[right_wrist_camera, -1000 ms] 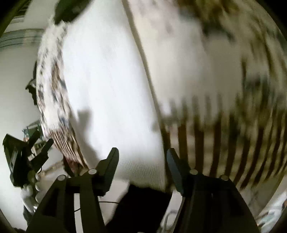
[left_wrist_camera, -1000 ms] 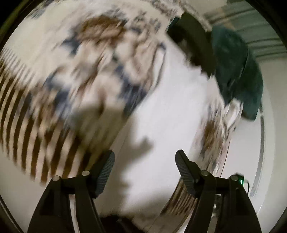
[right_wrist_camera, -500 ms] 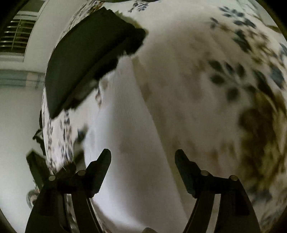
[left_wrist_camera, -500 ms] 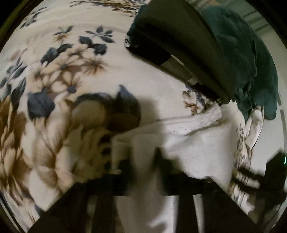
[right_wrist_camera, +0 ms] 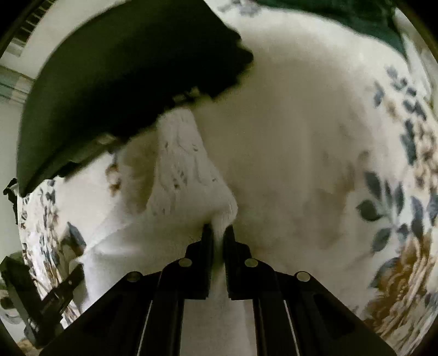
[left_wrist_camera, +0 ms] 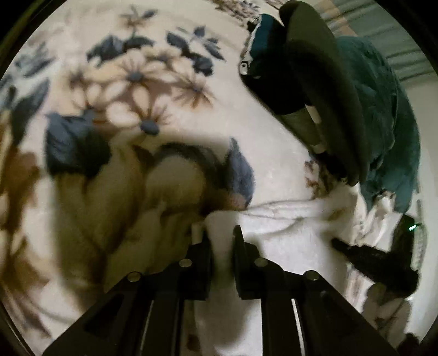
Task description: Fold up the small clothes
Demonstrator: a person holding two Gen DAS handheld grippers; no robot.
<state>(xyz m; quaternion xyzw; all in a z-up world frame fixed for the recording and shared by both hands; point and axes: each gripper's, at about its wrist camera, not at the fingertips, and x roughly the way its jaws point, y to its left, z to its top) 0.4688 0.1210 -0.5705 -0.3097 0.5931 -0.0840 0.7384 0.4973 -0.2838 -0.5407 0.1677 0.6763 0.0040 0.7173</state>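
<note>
My left hand-held gripper (left_wrist_camera: 219, 235) is pinched narrow on a bunched edge of the white garment (left_wrist_camera: 287, 227), the cloth squeezed up between the two fingers. From there the garment spreads toward 3 o'clock across the floral blanket (left_wrist_camera: 131, 90), which fills the view from 8 to 12 o'clock with blue leaves and tan blooms. At 1 o'clock lies a dark folded garment (left_wrist_camera: 323, 90), with a teal garment (left_wrist_camera: 383, 131) just beyond it toward 2 o'clock. Low at 4 o'clock I can see my other gripper as a dark shape with a small green light; it is too blurred to read more.

My right hand-held gripper (right_wrist_camera: 218, 232) is likewise closed down tight on a tuft of the same white garment (right_wrist_camera: 186, 175), whose fabric rises from the fingertips toward 11 o'clock, speckled with small dark marks. The garment's far edge reaches under or against the dark folded garment (right_wrist_camera: 123, 74) at 10 to 11 o'clock; I cannot tell which. The floral blanket (right_wrist_camera: 397, 191) runs around from 1 to 5 o'clock, and a strip of teal garment (right_wrist_camera: 369, 24) shows at 1 o'clock. Both views are soft with blur, so finer detail of the cloth is not readable.
</note>
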